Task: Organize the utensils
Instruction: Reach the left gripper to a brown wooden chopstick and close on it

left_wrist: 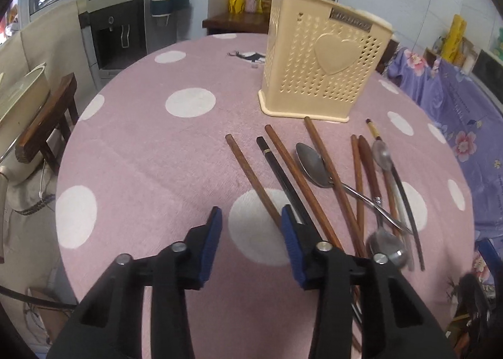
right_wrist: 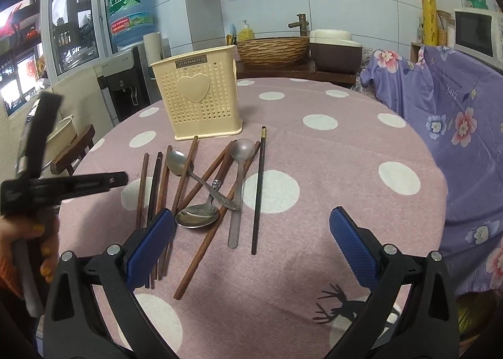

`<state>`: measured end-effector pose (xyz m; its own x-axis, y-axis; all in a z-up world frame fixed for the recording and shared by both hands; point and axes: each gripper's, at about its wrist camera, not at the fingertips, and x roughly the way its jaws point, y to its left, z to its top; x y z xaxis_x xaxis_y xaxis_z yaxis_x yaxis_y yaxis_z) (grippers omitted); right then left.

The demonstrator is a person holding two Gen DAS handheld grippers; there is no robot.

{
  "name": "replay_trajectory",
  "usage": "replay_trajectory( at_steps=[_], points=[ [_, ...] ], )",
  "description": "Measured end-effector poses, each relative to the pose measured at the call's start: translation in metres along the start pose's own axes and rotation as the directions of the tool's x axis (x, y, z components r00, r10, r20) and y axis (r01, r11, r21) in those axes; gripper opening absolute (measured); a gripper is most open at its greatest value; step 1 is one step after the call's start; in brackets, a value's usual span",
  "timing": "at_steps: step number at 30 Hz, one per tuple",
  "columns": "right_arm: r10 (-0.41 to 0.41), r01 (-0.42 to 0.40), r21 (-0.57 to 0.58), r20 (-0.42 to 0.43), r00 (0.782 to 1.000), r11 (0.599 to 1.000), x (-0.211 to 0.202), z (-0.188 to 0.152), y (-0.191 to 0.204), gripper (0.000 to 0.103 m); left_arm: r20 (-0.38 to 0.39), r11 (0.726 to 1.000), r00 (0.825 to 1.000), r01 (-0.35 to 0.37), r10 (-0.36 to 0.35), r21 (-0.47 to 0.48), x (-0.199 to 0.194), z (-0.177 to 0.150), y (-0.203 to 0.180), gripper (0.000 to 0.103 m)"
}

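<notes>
- Table [right_wrist: 361,145]: round, under a pink cloth with white dots; its far edge runs behind the holder, its right edge meets a purple floral cover [right_wrist: 456,113].
- Utensil holder [right_wrist: 199,101]: cream, perforated, heart on its face, upright on the far half of the table, nothing seen standing in it.
- Chopsticks [right_wrist: 201,176]: several brown wooden ones and dark ones, loose and crossing, lying just in front of the holder.
- Spoons [right_wrist: 196,217]: three metal ones lying among the chopsticks, handles overlapping.
- Single dark chopstick [right_wrist: 258,189]: lies apart at the right side of the pile.
- Left gripper [left_wrist: 251,233]: blue pads part-way apart, clasping nothing; a brown chopstick [left_wrist: 251,176] runs into the gap, pads clear of it.
- Right gripper [right_wrist: 251,239]: spread wide, empty, above the near end of the pile.
- Open room: bare cloth to the right of the pile and towards the near edge.
- Person's hand [right_wrist: 22,239]: at the left margin, on the left tool's handle.
</notes>
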<state>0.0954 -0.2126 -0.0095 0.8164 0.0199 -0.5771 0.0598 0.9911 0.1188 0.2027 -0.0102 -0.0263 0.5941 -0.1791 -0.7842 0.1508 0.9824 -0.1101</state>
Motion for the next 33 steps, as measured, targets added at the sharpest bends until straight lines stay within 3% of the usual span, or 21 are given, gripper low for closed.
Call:
replay_trajectory(
  at_steps=[8,15,19,33],
  points=[
    [-0.006,0.006,-0.002,0.008,1.0,1.0,-0.002,0.002,-0.003,0.098,-0.065,0.999,0.997,-0.043,0.043,0.001,0.024,0.007,-0.012,0.026],
    [-0.003,0.003,-0.012,0.012,1.0,1.0,0.0,0.006,-0.003,0.098,-0.053,0.995,0.994,-0.091,0.094,0.049,0.028,0.005,-0.018,0.021],
    [0.009,-0.009,-0.024,0.004,1.0,1.0,0.003,0.013,0.001,0.098,-0.072,0.995,0.993,-0.086,0.09,0.05,0.031,0.014,-0.009,0.015],
    [0.067,-0.066,0.008,-0.057,0.996,0.998,0.021,0.028,0.005,0.098,-0.121,0.993,0.988,-0.083,0.093,0.089,0.042,0.034,0.012,0.012]
  ],
)
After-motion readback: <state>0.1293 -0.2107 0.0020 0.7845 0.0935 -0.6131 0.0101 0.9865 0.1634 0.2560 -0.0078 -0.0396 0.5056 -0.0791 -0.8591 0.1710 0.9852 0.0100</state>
